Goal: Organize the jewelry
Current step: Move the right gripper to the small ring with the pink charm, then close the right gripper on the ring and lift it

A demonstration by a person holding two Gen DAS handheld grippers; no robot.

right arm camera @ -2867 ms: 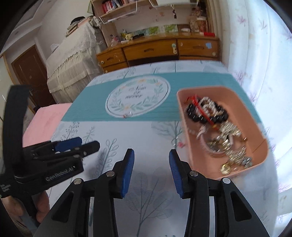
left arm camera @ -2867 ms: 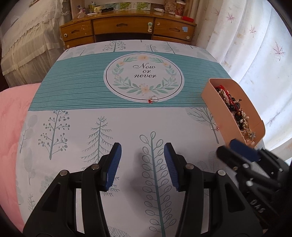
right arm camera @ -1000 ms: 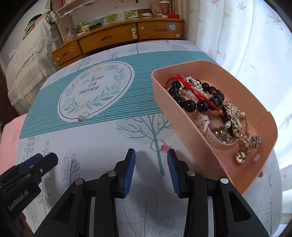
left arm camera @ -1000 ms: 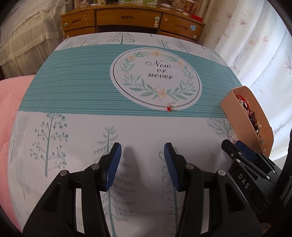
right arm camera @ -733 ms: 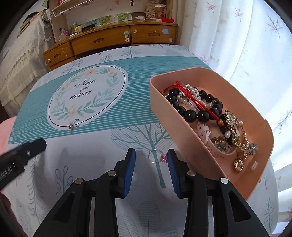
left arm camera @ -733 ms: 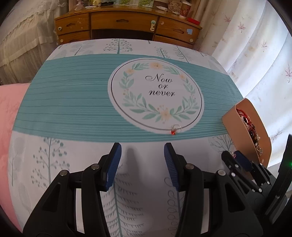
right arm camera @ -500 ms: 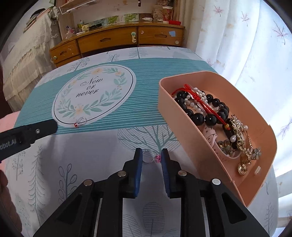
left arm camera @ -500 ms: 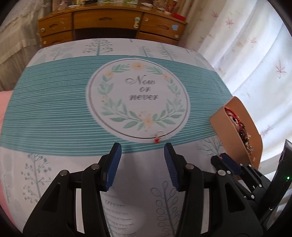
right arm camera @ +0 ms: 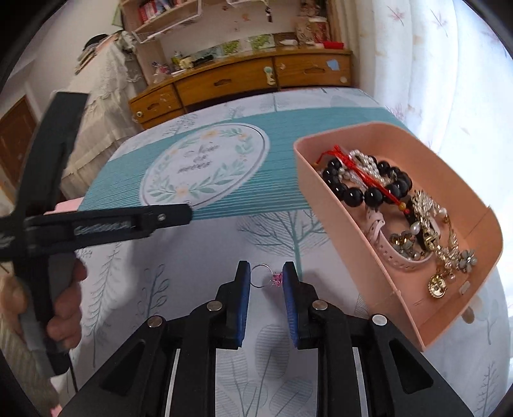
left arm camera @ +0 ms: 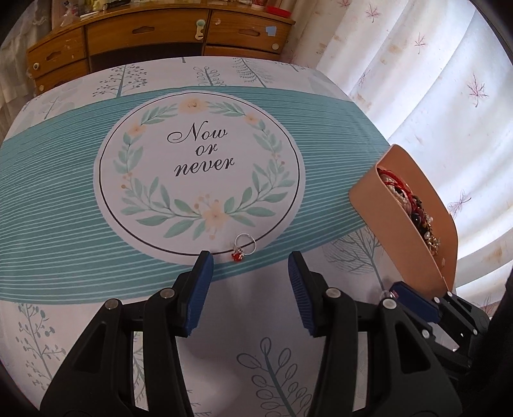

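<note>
The right gripper is closed on a ring with a pink stone, beside the pink box that holds black beads, pearls and gold chains. The left gripper stands open with nothing between its pads, just in front of a ring with a red stone lying on the tablecloth.

We see a tablecloth with teal stripes, printed trees and a wreath circle reading "Now or never". Behind the table stands a wooden dresser with clutter on top, shelves above it, and leaf-print curtains at right.
</note>
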